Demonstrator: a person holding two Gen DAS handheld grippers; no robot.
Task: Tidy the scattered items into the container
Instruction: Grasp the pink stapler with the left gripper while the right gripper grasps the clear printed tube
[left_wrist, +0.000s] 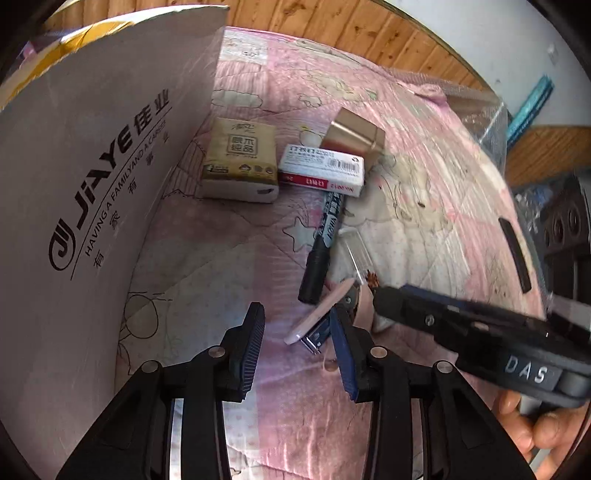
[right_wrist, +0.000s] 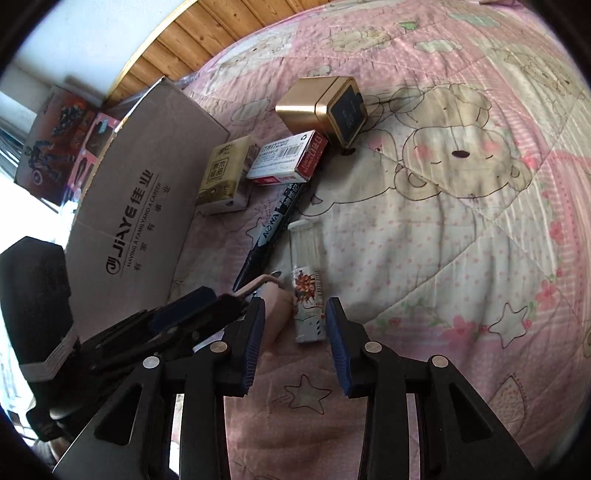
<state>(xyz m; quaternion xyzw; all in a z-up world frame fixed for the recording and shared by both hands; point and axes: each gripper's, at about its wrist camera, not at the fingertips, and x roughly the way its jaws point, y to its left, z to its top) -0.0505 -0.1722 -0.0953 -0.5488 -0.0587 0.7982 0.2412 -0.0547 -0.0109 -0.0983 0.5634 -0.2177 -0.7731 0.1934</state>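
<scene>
Scattered items lie on a pink quilt beside a cardboard box (left_wrist: 92, 177) (right_wrist: 147, 206). A pink stapler (left_wrist: 317, 317) (right_wrist: 275, 299) rests just ahead of my open left gripper (left_wrist: 297, 347), against its right finger. My left gripper (right_wrist: 236, 295) reaches in from the left in the right wrist view. My right gripper (right_wrist: 295, 343) (left_wrist: 380, 299) is open, with a clear swab box (right_wrist: 308, 291) (left_wrist: 356, 251) lying just ahead of its fingers. Farther off are a black marker (left_wrist: 323, 243) (right_wrist: 273, 221), a staples box (left_wrist: 321, 170) (right_wrist: 288, 157), a tissue pack (left_wrist: 240, 162) (right_wrist: 225, 177) and a gold tin (left_wrist: 354, 133) (right_wrist: 321, 107).
The quilt (right_wrist: 461, 258) stretches on to the right. A wooden headboard (left_wrist: 369, 33) runs along the far side. A dark strip (left_wrist: 515, 254) lies near the quilt's right edge, with dark equipment (left_wrist: 565, 221) beyond. A hand (left_wrist: 543, 424) holds the right gripper.
</scene>
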